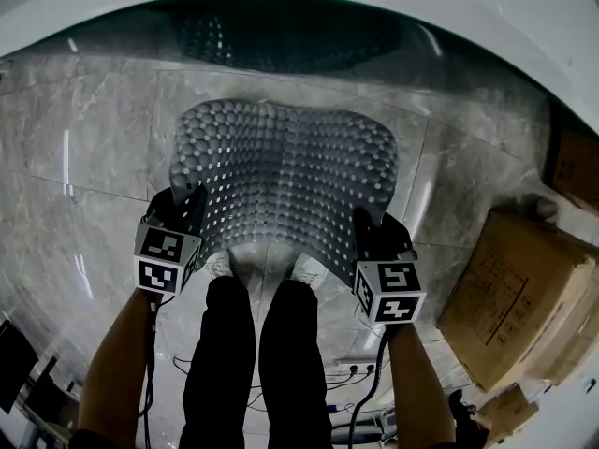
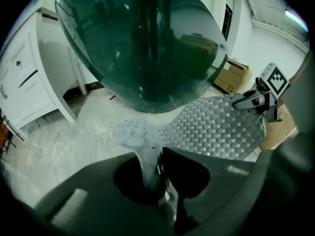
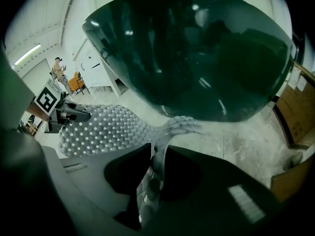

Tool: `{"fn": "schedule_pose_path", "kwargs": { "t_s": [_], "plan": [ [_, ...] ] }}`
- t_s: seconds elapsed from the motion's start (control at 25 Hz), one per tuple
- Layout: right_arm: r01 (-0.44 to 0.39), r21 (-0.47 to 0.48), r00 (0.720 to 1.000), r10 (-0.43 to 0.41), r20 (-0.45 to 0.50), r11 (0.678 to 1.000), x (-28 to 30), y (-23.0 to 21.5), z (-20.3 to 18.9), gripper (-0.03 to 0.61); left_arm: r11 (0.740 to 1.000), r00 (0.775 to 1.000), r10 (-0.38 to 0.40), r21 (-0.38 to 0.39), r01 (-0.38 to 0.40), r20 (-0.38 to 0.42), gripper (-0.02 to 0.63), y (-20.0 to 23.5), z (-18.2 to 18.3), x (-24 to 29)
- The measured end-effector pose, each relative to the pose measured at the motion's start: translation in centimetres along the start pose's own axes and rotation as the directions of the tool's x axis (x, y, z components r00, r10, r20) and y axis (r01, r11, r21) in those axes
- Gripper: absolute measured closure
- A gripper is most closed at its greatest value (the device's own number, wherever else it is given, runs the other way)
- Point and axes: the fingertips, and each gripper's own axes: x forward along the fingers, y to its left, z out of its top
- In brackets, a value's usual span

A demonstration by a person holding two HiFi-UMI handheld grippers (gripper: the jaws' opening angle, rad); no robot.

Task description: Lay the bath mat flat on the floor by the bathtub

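A grey bath mat with rows of round bumps and square holes hangs spread out above the marble floor, in front of the dark bathtub. My left gripper is shut on the mat's near left corner, and my right gripper is shut on its near right corner. In the left gripper view the mat runs pinched between the jaws. The right gripper view shows the mat squeezed the same way in its gripper, below the tub's dark green shell.
Cardboard boxes stand on the floor at the right. A white cabinet stands left of the tub. The person's legs and shoes are below the mat's near edge, with cables on the floor behind.
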Motion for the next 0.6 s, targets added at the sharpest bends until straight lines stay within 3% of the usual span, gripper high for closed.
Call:
{"fn": "schedule_pose_path", "kwargs": {
  "t_s": [0.6],
  "plan": [
    [0.014, -0.009, 0.998, -0.015, -0.055, 1.0, 0.2, -0.3, -0.9, 0.492, 0.997, 1.0, 0.016, 0.074, -0.014, -0.019, 0.561, 0.6, -0.1, 0.2]
  ]
}}
